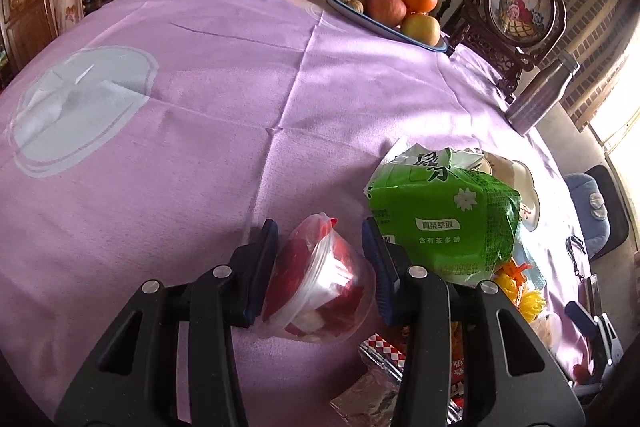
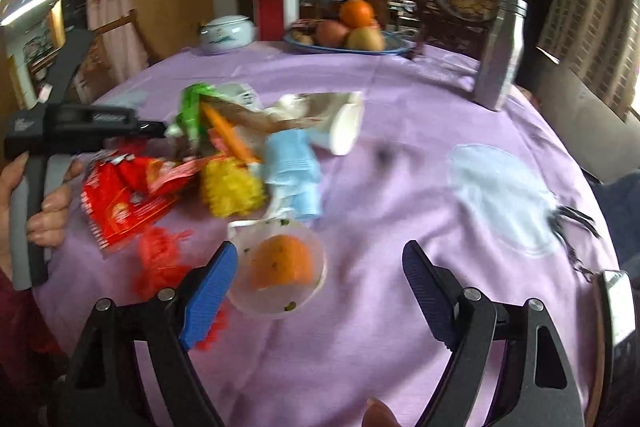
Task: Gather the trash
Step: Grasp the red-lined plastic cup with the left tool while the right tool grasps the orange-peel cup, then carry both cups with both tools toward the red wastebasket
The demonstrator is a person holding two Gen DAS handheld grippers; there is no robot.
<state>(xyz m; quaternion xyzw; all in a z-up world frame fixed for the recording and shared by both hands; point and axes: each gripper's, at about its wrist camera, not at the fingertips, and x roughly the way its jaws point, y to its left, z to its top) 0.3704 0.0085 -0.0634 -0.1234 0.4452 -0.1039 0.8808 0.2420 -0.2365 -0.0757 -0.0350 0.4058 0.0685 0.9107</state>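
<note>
Left gripper (image 1: 320, 247) brackets the clear red-lined plastic cup (image 1: 320, 291); squeeze gently. Right gripper (image 2: 320, 267) gapes wide, empty.

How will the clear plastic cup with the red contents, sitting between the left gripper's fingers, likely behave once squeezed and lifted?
The clear plastic cup looks thin-walled, so it will probably flex or crumple under the left gripper. The loose film bag inside may let it slip. It lies tilted on the purple tablecloth and, being round, could roll if nudged. It seems light.
</note>
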